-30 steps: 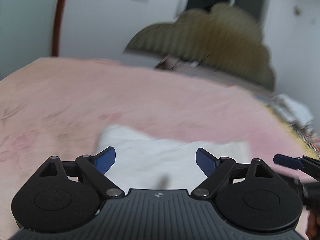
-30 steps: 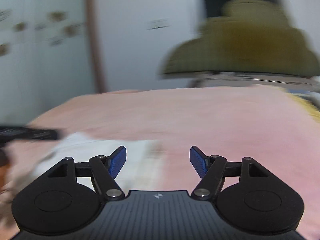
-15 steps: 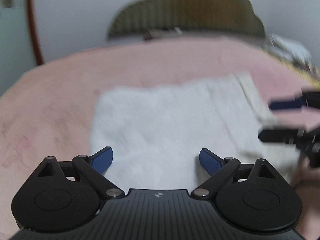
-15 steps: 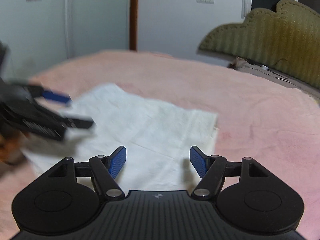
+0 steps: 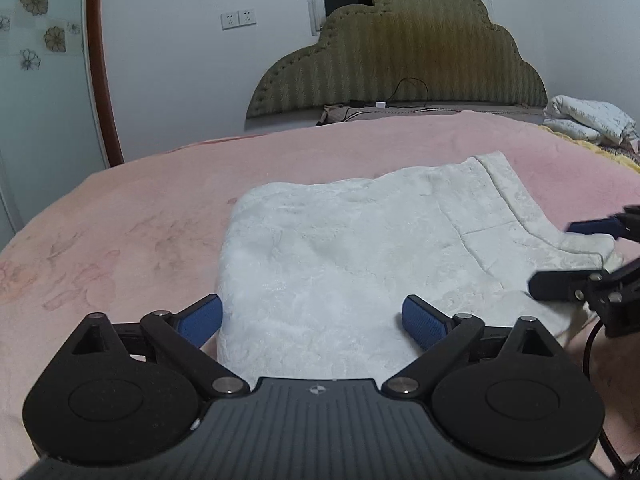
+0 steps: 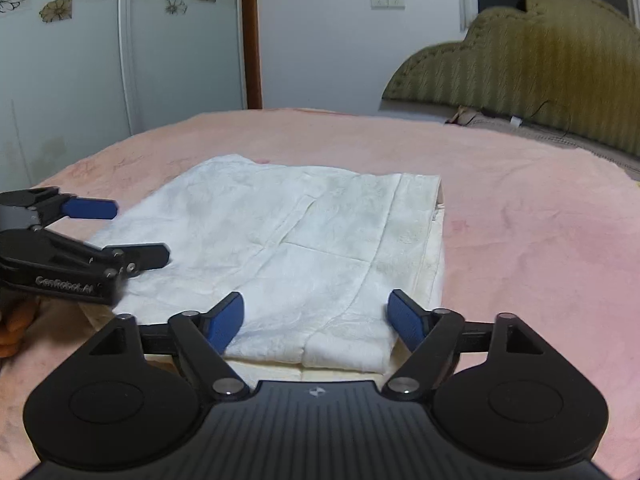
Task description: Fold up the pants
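White pants [image 5: 360, 252] lie folded flat in a rectangle on the pink bed; they also show in the right wrist view [image 6: 304, 240]. My left gripper [image 5: 312, 320] is open and empty, low over the near left edge of the pants. It also shows in the right wrist view [image 6: 120, 232] at the left side of the pants. My right gripper [image 6: 316, 320] is open and empty over the near edge by the waistband. It shows in the left wrist view [image 5: 572, 252] at the pants' right corner.
The pink bedspread [image 5: 120, 240] runs all around the pants. An olive headboard [image 5: 400, 48] stands at the far end. A folded white quilt [image 5: 588, 120] lies at the far right. A wardrobe with flower stickers [image 6: 80, 60] stands left of the bed.
Both grippers have swung down and settled over the near edge of the folded pants, staying open. The pants lie as before.
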Motion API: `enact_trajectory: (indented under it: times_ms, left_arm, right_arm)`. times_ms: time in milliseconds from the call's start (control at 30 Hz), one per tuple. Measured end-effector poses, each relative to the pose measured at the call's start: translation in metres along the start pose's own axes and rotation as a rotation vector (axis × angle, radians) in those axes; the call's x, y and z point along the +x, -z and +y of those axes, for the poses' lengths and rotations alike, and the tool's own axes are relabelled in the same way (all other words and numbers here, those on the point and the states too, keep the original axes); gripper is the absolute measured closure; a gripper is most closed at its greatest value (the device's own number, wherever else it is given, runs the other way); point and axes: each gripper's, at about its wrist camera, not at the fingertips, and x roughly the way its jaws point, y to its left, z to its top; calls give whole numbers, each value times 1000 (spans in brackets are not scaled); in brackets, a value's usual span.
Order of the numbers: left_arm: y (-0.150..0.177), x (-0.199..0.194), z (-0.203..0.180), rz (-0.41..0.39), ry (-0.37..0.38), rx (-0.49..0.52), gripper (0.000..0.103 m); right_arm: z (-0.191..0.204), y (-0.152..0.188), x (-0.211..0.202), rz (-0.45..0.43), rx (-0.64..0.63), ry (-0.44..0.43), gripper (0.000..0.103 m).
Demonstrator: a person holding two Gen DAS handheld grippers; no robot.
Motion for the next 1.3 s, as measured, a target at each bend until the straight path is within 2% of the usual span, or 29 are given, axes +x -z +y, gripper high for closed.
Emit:
enact_trajectory:
  times_ms: [33,67,267,367,433,600,800,1033,1300]
  left_arm:
    - [-1,4,3,22,4,-21,0]
    - [0,8,8,48,23,-54,0]
    - [5,19,33,108,104,-233,0]
    - [4,18,30,109,89,-215,0]
    - [4,16,28,108,78,-214,0]
    - [13,-16,21,66,17,-254,0]
    - [26,-48,14,11,-7,-192,0]
    - [37,-48,22,42,35,-269,0]
    - [38,-65,5,-7,-41,-152,0]
  right_arm:
    - [-1,0,2,8,19,33,0]
    - [-3,0,3,12,41,49,0]
    - [-17,1,7,45,138,0,0]
    - [-28,4,14,75,242,-39,0]
    - [-32,6,12,64,271,-53,0]
    - [-16,6,6,71,237,26,0]
    - [-4,15,-7,80,237,51,0]
    - [-3,16,-6,84,231,52,0]
    - [-1,16,-6,86,220,60,0]
